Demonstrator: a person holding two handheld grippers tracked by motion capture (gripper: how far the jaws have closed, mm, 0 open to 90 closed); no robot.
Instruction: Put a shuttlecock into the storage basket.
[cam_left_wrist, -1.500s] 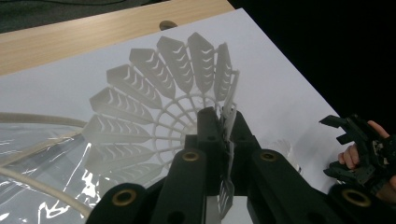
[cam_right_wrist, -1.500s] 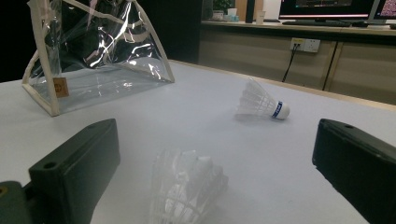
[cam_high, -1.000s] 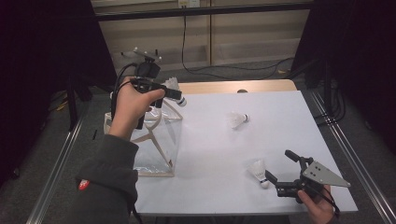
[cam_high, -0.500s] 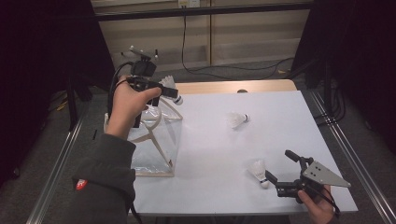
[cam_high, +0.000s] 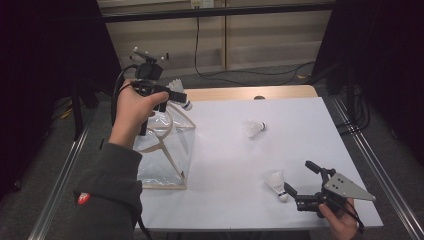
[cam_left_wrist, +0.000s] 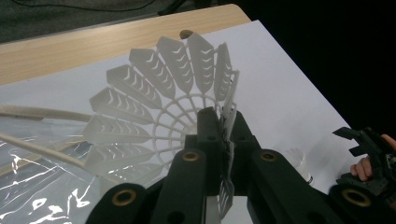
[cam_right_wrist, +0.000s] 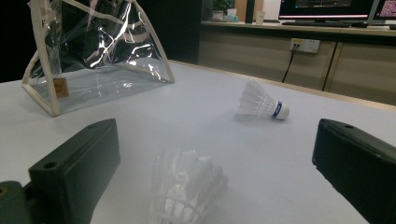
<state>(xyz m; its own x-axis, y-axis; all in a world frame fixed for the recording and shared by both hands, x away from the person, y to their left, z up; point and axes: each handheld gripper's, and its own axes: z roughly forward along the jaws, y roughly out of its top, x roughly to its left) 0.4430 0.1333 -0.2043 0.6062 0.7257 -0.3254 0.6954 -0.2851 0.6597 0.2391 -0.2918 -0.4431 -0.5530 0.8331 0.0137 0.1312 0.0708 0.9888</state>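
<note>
One shuttlecock (cam_high: 178, 93), cork end rightward, level.

Three white shuttlecocks were in sight: one shuttlecock (cam_high: 178, 93) held up over the bag, a second shuttlecock (cam_high: 252, 128) lying mid-desk, and a third shuttlecock (cam_high: 276, 184) near the front edge. There was one clear plastic bag (cam_high: 165, 150), one desk (cam_high: 300, 150), and two grippers, a left gripper (cam_high: 175, 97) and a right gripper (cam_high: 300, 181).

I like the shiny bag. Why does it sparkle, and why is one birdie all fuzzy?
Right gripper view: lamp glare streaks the clear bag; the near birdie sits too close, so it blurs, while the far birdie stays sharp. High view: the room around the table is dark.
</note>
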